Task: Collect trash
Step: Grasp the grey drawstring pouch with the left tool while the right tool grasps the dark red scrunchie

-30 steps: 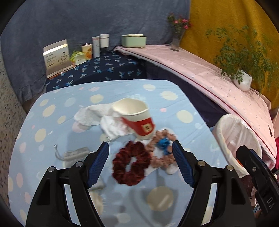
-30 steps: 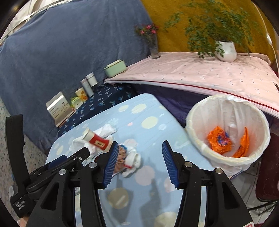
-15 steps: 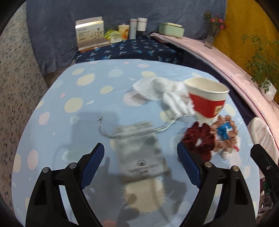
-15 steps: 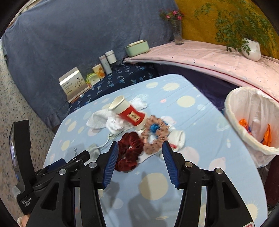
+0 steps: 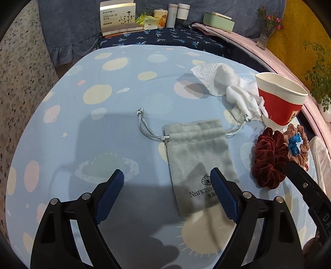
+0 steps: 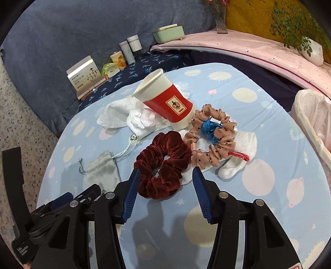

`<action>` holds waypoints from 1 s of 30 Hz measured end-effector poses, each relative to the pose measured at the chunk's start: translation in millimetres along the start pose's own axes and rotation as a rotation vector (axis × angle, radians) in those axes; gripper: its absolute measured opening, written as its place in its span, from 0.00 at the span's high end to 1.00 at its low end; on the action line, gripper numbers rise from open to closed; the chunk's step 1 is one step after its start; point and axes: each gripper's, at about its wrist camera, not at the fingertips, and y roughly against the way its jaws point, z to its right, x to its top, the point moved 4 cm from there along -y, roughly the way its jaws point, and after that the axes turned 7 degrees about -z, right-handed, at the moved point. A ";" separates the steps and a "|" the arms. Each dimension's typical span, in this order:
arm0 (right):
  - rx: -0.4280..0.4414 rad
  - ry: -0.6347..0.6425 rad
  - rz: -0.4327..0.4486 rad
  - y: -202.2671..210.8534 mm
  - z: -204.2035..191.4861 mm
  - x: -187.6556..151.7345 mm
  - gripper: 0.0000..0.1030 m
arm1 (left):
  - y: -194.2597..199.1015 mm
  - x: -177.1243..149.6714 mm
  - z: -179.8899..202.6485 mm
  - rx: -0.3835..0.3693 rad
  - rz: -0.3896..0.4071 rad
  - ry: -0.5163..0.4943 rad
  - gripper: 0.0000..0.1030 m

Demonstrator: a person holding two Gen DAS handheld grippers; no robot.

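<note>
Hidden: the bin [image 6: 310, 122] shows only a slice of white liner at the 3 o'clock edge of the right wrist view; its contents are out of sight. The left gripper's right finger covers the end of the pouch print.
Hard to make out: the small print on the box [image 5: 118, 17] at 12 o'clock in the left view; the emblem on the cup label.
Writing: the grey pouch [image 5: 198, 157] carries a shell logo and "Narcissu…", the rest covered.
Cup: a red-and-cream paper cup [image 6: 165, 101], tipped over, mouth toward 10 o'clock in the right view, lying on crumpled white tissue [image 6: 122, 115] near the middle of the spotted blue cloth [image 5: 103, 115]; its base touches the dotted scrunchie.
Scrunchies: a dark red velvet scrunchie [image 6: 163, 163] at 6 o'clock from the cup; a tan dotted scrunchie [image 6: 213, 136] at 4 o'clock, ringed around a scrap of blue wrapper [image 6: 210, 128].
Sock: a white sock [image 6: 240, 157] lies under the tan ring, with a red strip on it.
Left gripper [image 5: 166, 193]: jaws have just been widening and stand released above the pouch's lower half, nothing pinched.
Right gripper [image 6: 164, 190]: jaws part-way apart and loose, the red scrunchie just ahead of the tips, untouched.
</note>
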 end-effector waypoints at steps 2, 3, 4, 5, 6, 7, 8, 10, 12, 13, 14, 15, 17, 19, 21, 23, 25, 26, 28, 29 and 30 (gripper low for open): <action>-0.004 -0.001 -0.011 -7.2 -0.3 0.1 0.50 | -1.1 1.0 1.3 -0.001 0.005 -0.009 0.21; -0.006 -0.001 -0.017 -11.1 -0.2 0.1 0.50 | -1.6 1.6 2.5 -0.003 0.005 -0.013 0.21; -0.009 0.000 -0.022 -13.3 -0.2 0.0 0.50 | -2.1 2.0 3.7 -0.004 0.007 -0.017 0.21; -0.013 0.001 -0.027 -15.8 -0.1 0.0 0.52 | -2.7 2.6 4.7 -0.005 0.007 -0.019 0.21; -0.018 0.002 -0.027 -17.4 -0.1 -0.6 0.55 | -3.1 3.0 5.8 -0.008 0.009 -0.022 0.21; -0.021 0.005 -0.030 -19.5 -0.5 -1.0 0.61 | -3.6 3.8 7.0 -0.009 0.010 -0.026 0.21; -0.024 0.009 -0.034 -21.6 -0.9 -1.4 0.65 | -3.9 4.3 8.5 -0.009 0.011 -0.031 0.23; -0.030 0.014 -0.038 -24.1 -1.7 -2.4 0.74 | -3.9 5.2 11.7 -0.008 0.016 -0.043 0.29; -0.025 0.014 -0.039 -25.3 -1.8 -3.0 0.78 | -3.8 6.6 14.9 -0.003 0.021 -0.056 0.36; -0.025 0.015 -0.040 -25.6 -1.9 -3.3 0.80 | -3.5 6.5 16.4 0.000 0.024 -0.063 0.41; -0.022 0.017 -0.042 -26.3 -2.2 -2.6 0.81 | -3.2 6.5 17.5 -0.001 0.027 -0.070 0.49; -0.020 0.019 -0.042 -26.2 -2.6 -2.5 0.82 | -3.0 6.4 18.8 -0.009 0.027 -0.078 0.54; -0.018 0.024 -0.040 -25.1 -3.6 -2.5 0.84 | -2.3 6.4 21.6 -0.020 0.024 -0.087 0.72; -0.014 0.029 -0.037 -23.2 -4.7 -2.7 0.86 | -1.8 6.5 22.7 -0.027 0.022 -0.087 0.80; -0.003 0.034 -0.030 -19.8 -6.2 -2.9 0.87 | 0.4 6.5 23.3 -0.030 0.026 -0.088 0.92; 0.005 0.041 -0.015 -13.6 -8.2 -3.0 0.88 | 3.1 6.1 23.6 -0.035 0.032 -0.087 0.96; 0.020 0.044 0.002 -5.3 -9.5 -1.6 0.88 | 8.7 5.9 24.9 -0.040 0.042 -0.088 0.98; 0.026 0.045 0.009 -2.2 -9.9 -0.7 0.88 | 12.8 5.5 26.2 -0.041 0.050 -0.091 0.98; 0.040 0.045 0.029 8.1 -11.1 1.4 0.89 | 21.4 5.2 29.6 -0.049 0.065 -0.097 0.99; 0.045 0.045 0.037 12.3 -11.1 2.1 0.89 | 26.8 5.1 32.2 -0.053 0.075 -0.101 0.99; 0.052 0.046 0.050 18.9 -11.2 3.1 0.89 | 31.7 5.0 34.6 -0.057 0.083 -0.106 0.99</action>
